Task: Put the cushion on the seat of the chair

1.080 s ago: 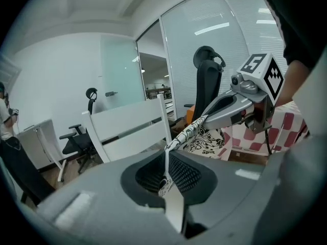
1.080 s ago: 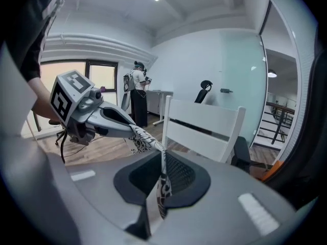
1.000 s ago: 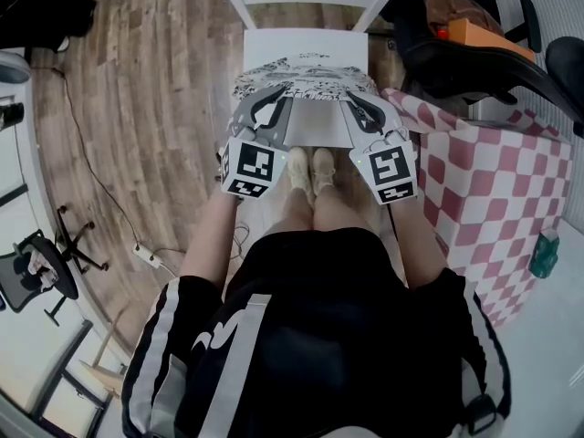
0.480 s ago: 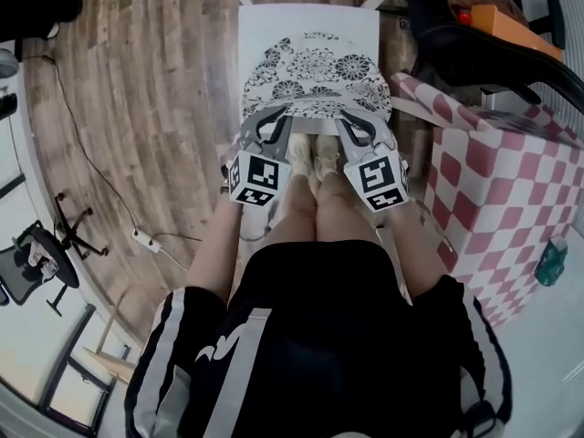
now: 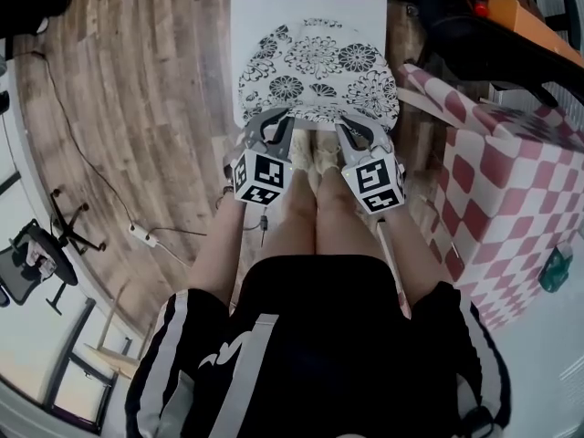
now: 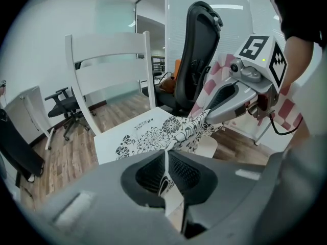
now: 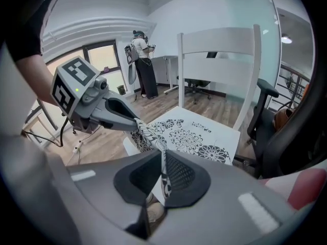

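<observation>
A thin white cushion (image 5: 315,71) with black flower print lies spread over the white chair's seat (image 5: 251,12). Its near edge is still lifted. My left gripper (image 5: 271,124) is shut on the cushion's near left corner, and my right gripper (image 5: 358,131) is shut on the near right corner. In the left gripper view the fabric (image 6: 168,131) runs into the closed jaws (image 6: 166,162), with the right gripper (image 6: 240,83) beside it. The right gripper view shows the same pinch (image 7: 163,170), the cushion (image 7: 189,137) on the seat and the slatted chair back (image 7: 219,47) behind.
A pink-and-white checkered box (image 5: 511,181) stands close to the chair's right side, with a black office chair (image 5: 474,35) behind it. A cable and power strip (image 5: 144,236) lie on the wooden floor at left. A person (image 7: 143,65) stands far off.
Both grippers came down and forward with the cushion. It hung bunched before the seat; now it lies spread over the seat.
</observation>
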A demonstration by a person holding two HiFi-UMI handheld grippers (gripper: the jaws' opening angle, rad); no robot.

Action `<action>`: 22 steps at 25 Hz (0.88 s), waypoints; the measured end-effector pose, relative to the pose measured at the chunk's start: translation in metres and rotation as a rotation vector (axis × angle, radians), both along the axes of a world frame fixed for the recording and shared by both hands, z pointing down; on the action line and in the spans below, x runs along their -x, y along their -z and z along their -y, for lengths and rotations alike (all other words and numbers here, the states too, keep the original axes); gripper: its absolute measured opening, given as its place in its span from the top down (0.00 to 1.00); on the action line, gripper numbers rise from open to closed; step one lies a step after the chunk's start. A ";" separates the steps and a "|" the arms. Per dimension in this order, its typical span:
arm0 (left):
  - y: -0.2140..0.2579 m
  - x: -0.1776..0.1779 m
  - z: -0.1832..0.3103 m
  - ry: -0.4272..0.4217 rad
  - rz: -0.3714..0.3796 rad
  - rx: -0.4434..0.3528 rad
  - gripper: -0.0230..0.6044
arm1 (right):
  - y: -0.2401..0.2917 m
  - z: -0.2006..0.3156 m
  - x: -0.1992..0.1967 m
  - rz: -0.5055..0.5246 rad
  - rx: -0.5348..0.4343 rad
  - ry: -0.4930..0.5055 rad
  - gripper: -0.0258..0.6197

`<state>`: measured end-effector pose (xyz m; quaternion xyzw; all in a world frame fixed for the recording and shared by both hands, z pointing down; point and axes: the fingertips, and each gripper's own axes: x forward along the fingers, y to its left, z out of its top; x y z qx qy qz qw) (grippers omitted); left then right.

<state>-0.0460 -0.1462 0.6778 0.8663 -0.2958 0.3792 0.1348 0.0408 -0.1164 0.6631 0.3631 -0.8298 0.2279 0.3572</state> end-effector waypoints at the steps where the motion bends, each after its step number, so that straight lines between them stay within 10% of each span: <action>1: -0.005 0.000 -0.003 0.000 0.005 0.008 0.93 | -0.005 -0.003 0.001 0.000 0.009 0.001 0.93; 22: -0.075 0.001 -0.021 0.028 0.074 0.121 0.93 | -0.074 -0.019 0.005 -0.022 0.126 -0.027 0.93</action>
